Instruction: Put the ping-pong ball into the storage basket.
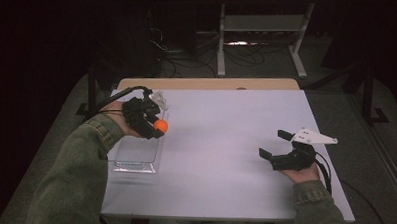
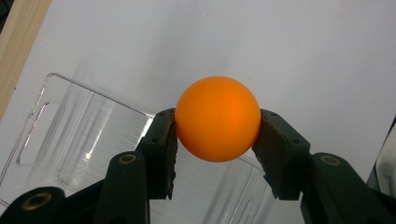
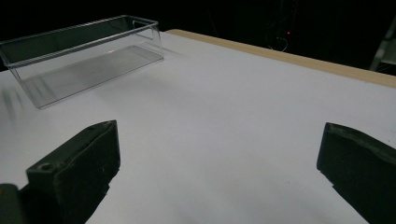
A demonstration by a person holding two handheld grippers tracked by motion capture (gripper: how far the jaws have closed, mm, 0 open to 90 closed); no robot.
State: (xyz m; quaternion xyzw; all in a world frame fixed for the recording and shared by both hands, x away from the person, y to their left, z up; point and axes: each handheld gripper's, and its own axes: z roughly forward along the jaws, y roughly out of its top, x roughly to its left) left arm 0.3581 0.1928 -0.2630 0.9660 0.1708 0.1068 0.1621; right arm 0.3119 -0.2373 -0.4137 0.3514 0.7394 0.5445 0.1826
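An orange ball (image 2: 217, 119) is pinched between the two black pads of my left gripper (image 2: 217, 140), which is shut on it. In the high view the ball (image 1: 161, 125) hangs over the right rim of a clear plastic bin (image 1: 135, 155) at the table's left side. The bin (image 2: 79, 144) lies below and to the left of the ball in the left gripper view. My right gripper (image 1: 275, 143) rests at the table's right side, jaws wide apart with nothing between them (image 3: 219, 158). The clear bin (image 3: 79, 60) looks empty from there.
A white sheet (image 1: 220, 143) covers the table, with a bare wooden strip (image 1: 212, 84) along the far edge. Beyond it a white metal frame (image 1: 261, 34) and cables lie on a dark floor.
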